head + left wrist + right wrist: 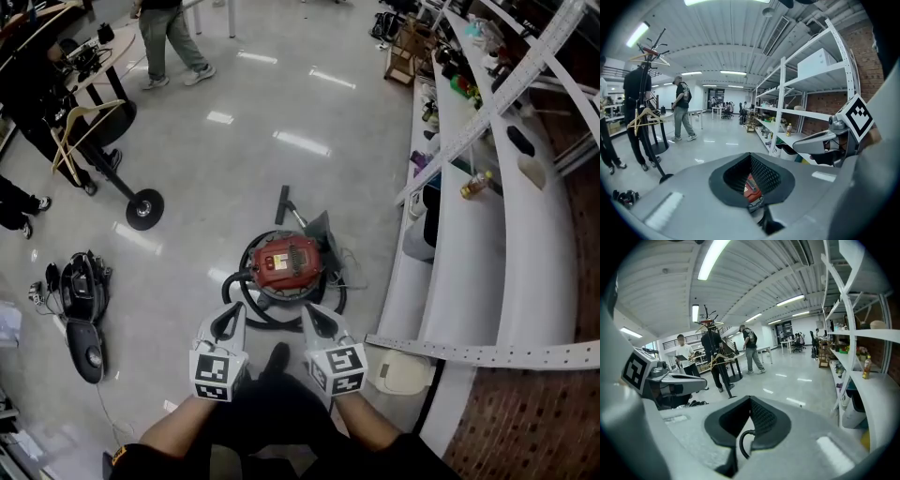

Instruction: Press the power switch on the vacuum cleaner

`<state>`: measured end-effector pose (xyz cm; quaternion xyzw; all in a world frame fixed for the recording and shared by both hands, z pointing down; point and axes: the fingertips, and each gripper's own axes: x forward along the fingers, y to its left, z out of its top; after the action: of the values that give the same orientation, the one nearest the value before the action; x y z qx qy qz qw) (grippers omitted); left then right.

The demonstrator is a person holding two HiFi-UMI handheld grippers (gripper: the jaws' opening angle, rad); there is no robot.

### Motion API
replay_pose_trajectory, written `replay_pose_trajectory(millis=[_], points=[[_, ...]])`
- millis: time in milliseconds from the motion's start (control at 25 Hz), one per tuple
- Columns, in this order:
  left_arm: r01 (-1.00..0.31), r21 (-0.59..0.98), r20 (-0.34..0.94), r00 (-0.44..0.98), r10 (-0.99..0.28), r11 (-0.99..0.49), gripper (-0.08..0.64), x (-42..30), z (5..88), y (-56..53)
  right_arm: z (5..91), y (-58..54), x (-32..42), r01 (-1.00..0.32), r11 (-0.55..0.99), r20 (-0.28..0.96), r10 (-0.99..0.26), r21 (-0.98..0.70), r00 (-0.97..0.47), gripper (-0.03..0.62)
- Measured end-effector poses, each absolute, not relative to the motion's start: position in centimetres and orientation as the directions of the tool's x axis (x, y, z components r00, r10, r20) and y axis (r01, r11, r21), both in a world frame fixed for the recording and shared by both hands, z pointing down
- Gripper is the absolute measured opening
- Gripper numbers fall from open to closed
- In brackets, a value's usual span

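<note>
Polished workshop floor (244, 141): the red vacuum cleaner (286, 262) is seen standing at 12 o'clock of the left tool (232, 311) and right tool (317, 313), both closed, nothing gripped.

The round red-topped, black-bodied canister vacuum cleaner (286, 265) sits on a glossy pale grey floor (281, 112). At its six o'clock, the pale grey left tool (228, 319) and right tool (319, 319) carry black-and-white square-patterned cubes (214, 373). The metal shelves (525, 234) at three o'clock are white.

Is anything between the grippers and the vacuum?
Nothing visible. The left gripper and right gripper hang in open air near the vacuum; its hose loops round the base, not over the red top.
</note>
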<state>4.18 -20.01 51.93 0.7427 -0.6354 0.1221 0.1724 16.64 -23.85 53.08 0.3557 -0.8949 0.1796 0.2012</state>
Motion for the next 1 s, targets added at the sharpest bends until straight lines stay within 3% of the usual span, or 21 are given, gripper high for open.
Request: replay_pose_trajectory(millis=[400,1000], points=[[-0.984,0.144,0.477,0.166,-0.863,-0.110,0.017,3.2,57.5,-23.2,57.2,-27.7,13.9,-0.688,0.705,0.567,-0.501,-0.172,-0.654,-0.008],[-0.973,0.200,0.637,0.221,-0.738,-0.118,0.017,-0.1,72.9,-28.4,72.9,-33.0,9.4,-0.707,0.678,0.769,-0.338,-0.201,-0.542,-0.008]])
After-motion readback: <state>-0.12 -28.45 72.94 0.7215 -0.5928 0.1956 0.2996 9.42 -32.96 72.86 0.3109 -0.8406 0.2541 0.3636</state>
